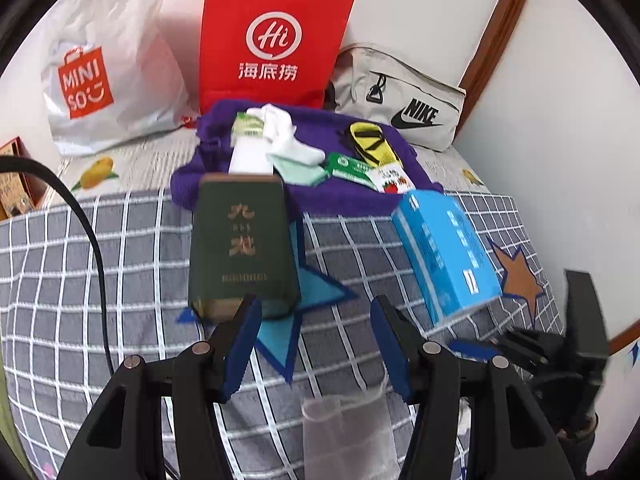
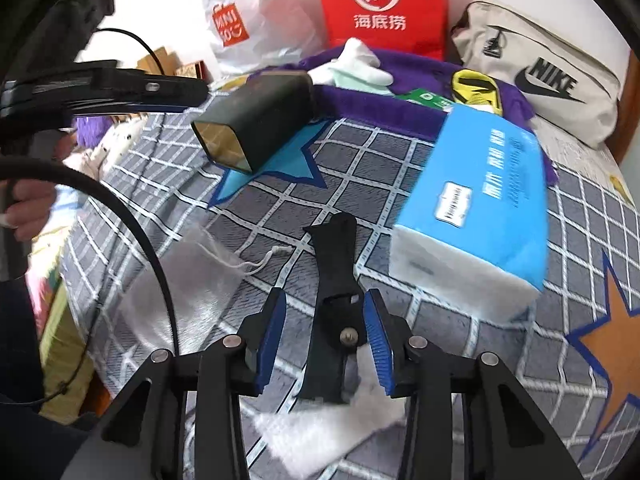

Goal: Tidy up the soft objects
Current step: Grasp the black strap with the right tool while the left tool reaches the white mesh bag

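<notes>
My left gripper (image 1: pixel 316 350) stands open over the checked bedspread (image 1: pixel 120 264), nothing between its pads. A sheer drawstring pouch (image 1: pixel 344 432) lies just below it, seen as the pouch (image 2: pixel 192 280) in the right wrist view. My right gripper (image 2: pixel 325 340) is open around a black strap-like piece with a metal stud (image 2: pixel 336 280). Its right pad is close against the piece and a gap shows at the left pad. A white cloth (image 2: pixel 320 432) lies under it. White socks (image 1: pixel 280 128) and small packets rest on a purple towel (image 1: pixel 352 196).
A dark green box (image 1: pixel 244 248) and a blue tissue pack (image 1: pixel 448 256) lie on the bed ahead. Against the wall stand a white shopping bag (image 1: pixel 112 80), a red paper bag (image 1: pixel 272 40) and a grey Nike pouch (image 1: pixel 400 96). A black cable (image 1: pixel 92 248) runs at the left.
</notes>
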